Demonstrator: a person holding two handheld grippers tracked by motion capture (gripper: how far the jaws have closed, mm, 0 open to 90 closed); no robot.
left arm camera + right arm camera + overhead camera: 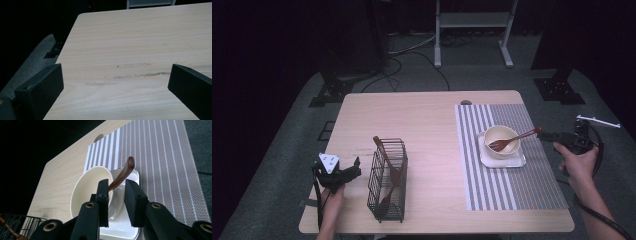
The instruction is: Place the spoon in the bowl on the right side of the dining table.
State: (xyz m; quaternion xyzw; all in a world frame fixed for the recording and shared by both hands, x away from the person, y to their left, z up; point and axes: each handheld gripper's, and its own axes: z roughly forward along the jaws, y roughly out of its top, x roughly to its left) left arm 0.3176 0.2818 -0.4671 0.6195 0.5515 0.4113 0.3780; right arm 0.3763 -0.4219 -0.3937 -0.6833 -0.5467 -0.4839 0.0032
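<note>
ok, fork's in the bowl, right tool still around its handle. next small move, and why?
Probably draw the right tool straight back off the fork. The fork's tines already rest in the bowl, its handle leans on the rim, and there is a gap beside the handle between the jaws, so the grip looks released. Backing out along the handle should avoid knocking it.

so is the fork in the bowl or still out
In the bowl: the wooden fork has its tines inside and its handle leaning over the rim toward the right gripper, whose jaws stand slightly apart around the handle.
</note>
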